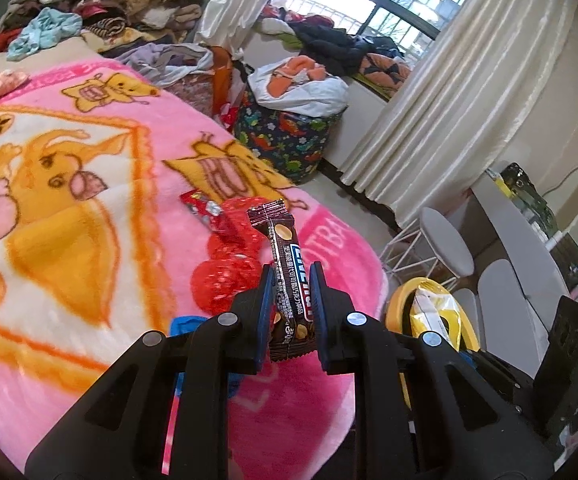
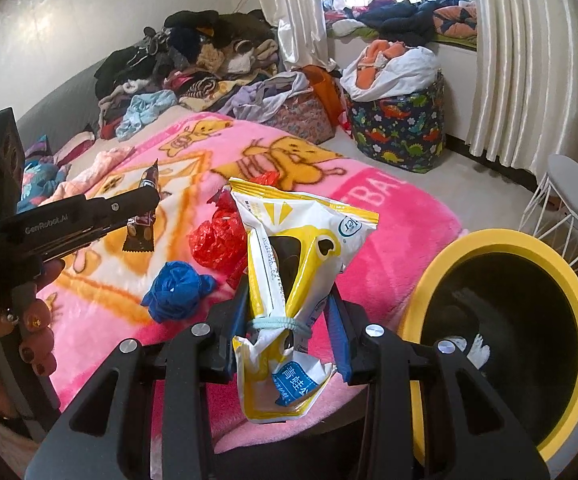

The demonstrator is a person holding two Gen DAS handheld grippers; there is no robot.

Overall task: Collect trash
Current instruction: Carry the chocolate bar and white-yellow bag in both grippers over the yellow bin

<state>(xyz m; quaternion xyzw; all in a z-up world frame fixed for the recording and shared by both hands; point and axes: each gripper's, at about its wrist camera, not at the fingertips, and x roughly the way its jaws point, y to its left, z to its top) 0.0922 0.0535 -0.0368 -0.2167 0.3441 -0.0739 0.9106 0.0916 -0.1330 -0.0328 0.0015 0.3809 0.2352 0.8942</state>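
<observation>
Right wrist view: the right gripper (image 2: 289, 308) clamps a yellow snack bag (image 2: 293, 248) near the yellow-rimmed bin (image 2: 501, 240), the left gripper (image 1: 291, 292) pinches a brown bar wrapper (image 1: 287, 280), while red wrappers (image 2: 217, 240) and a blue wad (image 2: 177, 288) remain on the pink blanket (image 2: 389, 208).

Bright daylight from the window (image 1: 369, 4) blows out its panes; fisheye edges bend and darken, the blanket (image 1: 69, 240) blurs.

My bed carries a fluffy pink blanket (image 2: 389, 216) printed with orange cartoon bears. On it, toward twelve o'clock from my right tongs, lies a crumpled red plastic bag (image 2: 217, 240); a balled-up blue plastic bag (image 2: 177, 288) sits just beside it at ten o'clock. Heaped mixed clothes (image 2: 193, 68) cover the bed's far end at eleven.
</observation>
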